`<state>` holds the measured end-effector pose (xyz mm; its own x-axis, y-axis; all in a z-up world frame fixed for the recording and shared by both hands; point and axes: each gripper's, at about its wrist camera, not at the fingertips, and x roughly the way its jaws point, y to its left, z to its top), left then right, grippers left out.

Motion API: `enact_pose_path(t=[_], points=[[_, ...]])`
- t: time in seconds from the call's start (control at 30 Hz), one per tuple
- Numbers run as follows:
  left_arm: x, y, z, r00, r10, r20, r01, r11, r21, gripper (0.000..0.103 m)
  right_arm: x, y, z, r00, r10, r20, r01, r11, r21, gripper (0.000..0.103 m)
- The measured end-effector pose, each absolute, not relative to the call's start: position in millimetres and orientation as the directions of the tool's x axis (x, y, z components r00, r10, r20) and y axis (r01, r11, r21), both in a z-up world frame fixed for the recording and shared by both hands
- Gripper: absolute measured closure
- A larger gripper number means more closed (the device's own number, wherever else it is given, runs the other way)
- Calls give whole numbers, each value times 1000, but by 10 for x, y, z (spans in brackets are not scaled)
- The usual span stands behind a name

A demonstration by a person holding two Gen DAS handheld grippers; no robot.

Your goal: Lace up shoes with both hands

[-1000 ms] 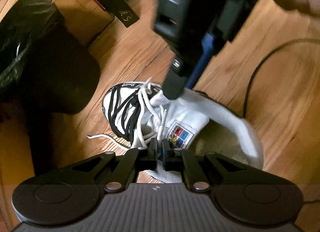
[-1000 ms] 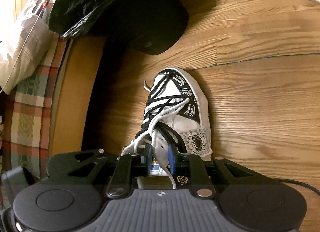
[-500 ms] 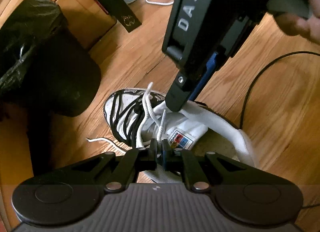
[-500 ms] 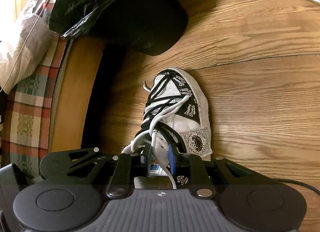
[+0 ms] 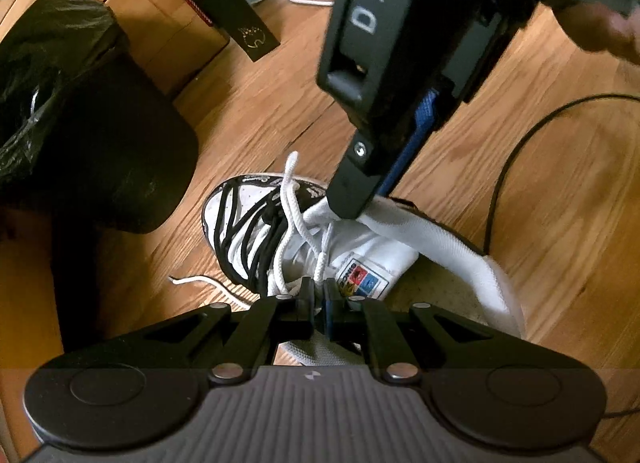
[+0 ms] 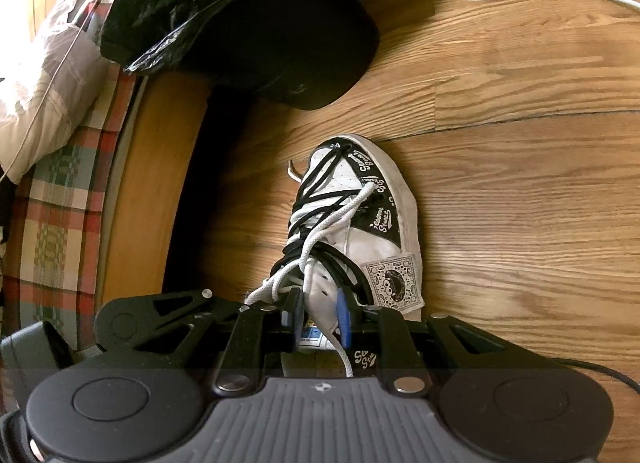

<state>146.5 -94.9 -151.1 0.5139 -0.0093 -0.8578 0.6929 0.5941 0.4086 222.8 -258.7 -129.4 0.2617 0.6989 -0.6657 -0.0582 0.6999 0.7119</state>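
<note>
Wooden floor (image 5: 248, 119) lies under the black-and-white shoe (image 6: 372, 199), which rests on its sole with the toe pointing away from me. My left jaws (image 5: 318, 295) are pinched nearly together on the tip of a white lace (image 5: 296, 223) that runs up out of the eyelets near the tongue. My right jaws (image 6: 320, 313) stand partly apart, their pads pressed on either side of the white tongue (image 6: 320, 291), with a strand of the lace trailing down between them. From the left view I see my right gripper coming down from the upper right, its black finger (image 5: 352, 191) touching the white collar, and a hand (image 5: 600, 31) behind it; that view also shows the coloured label on the tongue, a black cable (image 5: 504, 175) on the floor to the right and a pale blue object at the far edge. Only the right view shows the checked blanket (image 6: 52, 199) at the left and the patch on the shoe's side. Both show the black bin bag (image 6: 224, 3) beyond the toe
</note>
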Motion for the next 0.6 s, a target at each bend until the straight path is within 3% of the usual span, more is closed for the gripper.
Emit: enact_pose_path(t=[0.6], points=[[1480,-969,-1440,510,-31,-860,705,588,397,97,2250,-2431,-1261,258,691,-676,-75,712,699,82]])
